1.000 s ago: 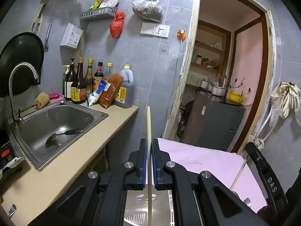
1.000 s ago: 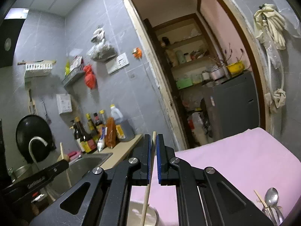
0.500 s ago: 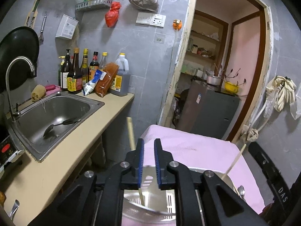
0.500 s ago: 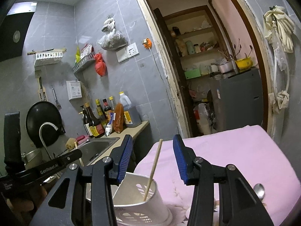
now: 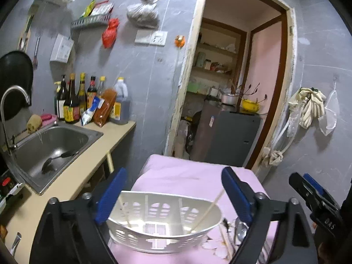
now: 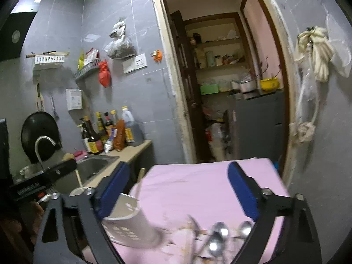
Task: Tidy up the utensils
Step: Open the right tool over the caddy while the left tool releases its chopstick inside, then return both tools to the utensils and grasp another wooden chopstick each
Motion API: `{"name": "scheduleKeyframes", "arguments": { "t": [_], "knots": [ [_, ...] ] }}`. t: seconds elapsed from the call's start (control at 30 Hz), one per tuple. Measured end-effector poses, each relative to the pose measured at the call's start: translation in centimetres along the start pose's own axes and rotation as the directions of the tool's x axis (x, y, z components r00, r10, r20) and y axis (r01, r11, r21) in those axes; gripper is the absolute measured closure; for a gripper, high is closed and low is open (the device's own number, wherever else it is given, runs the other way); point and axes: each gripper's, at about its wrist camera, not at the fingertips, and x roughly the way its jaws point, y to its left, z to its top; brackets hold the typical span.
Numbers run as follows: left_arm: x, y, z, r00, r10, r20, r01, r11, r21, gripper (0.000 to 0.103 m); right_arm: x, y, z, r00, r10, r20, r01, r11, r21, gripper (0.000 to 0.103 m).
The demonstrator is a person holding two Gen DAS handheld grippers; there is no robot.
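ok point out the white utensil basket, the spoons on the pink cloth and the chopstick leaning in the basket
white utensil basket (image 5: 162, 234), left wrist view, front wall
spoons (image 6: 221, 231), right wrist view, shiny bowl
chopstick (image 5: 210, 208), left wrist view, mid-shaft

"DAS" on black body of right hand-held gripper (image 5: 316, 200).

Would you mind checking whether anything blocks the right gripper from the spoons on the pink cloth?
Nothing visible does: the open right gripper looks straight at the spoons, and the white basket sits off to their left.
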Motion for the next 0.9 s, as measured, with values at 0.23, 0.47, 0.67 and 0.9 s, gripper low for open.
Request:
{"name": "scheduleKeyframes", "arguments": {
  "t": [0.23,0.47,0.67,0.9],
  "knots": [
    [-1.4,-4.8,-1.3,0.998,0.027,0.061,-0.032,0.996,0.087,0.004,-2.7,-3.7,0.2,0.997,-0.071,-0.014,0.069,0.994,-0.08,0.002],
    [-1.1,-8.8,-4.1,0.998,0.03,0.049,-0.037,0.989,0.14,0.004,-3.6,-8.2,-0.7,0.991,-0.124,-0.052,0.119,0.989,-0.088,0.001],
    [0.3,-10.9,-7.3,0.999,0.043,-0.01,-0.041,0.988,0.152,0.004,-2.7,-11.4,-2.8,0.984,-0.143,-0.11,0.134,0.987,-0.083,0.001],
    [3.5,-11.9,-11.3,0.987,0.057,-0.151,-0.034,0.988,0.151,0.004,-0.1,-15.0,-5.9,0.968,-0.127,-0.216,0.123,0.992,-0.031,0.001]
  ]
}}
